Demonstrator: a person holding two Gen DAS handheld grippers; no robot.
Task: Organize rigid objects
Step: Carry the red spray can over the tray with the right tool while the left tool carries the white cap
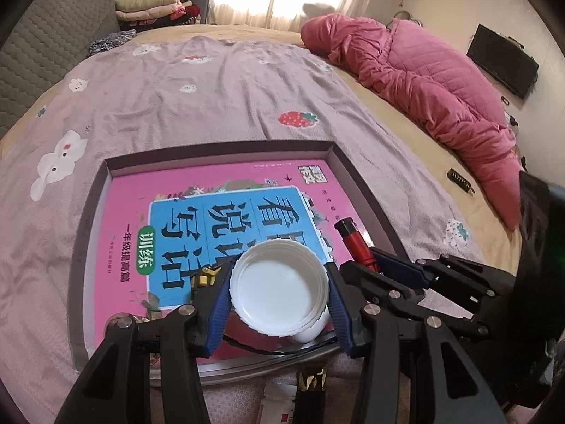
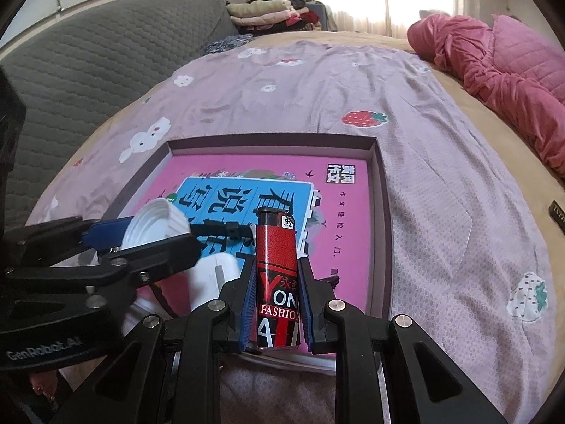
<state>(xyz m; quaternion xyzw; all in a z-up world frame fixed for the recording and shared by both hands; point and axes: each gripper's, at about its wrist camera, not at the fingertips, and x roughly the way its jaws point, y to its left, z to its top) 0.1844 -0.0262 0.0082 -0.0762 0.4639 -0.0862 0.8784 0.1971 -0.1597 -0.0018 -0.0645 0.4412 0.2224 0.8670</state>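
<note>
A shallow box [image 1: 220, 149] lies on the bed with a pink and blue book [image 1: 169, 190] flat inside it. My left gripper [image 1: 279, 272] hovers over the book's near end, its blue pads shut on a white ribbed cap [image 1: 279, 289], open side facing the camera. My right gripper [image 2: 277, 261] is shut on a red and black lighter [image 2: 277, 272] that points forward over the book [image 2: 346, 219]. In the right wrist view the left gripper [image 2: 152, 235] with the cap [image 2: 155, 222] is at the left. A white object [image 2: 212, 279] lies beneath the two grippers.
A pink quilt [image 1: 423, 81] is heaped along the bed's right side, with a small dark item [image 1: 459, 180] near it. A small white bottle [image 1: 279, 402] and a gold and black item [image 1: 312, 378] lie just before the box's near wall. Grey padding [image 2: 88, 70] borders the left.
</note>
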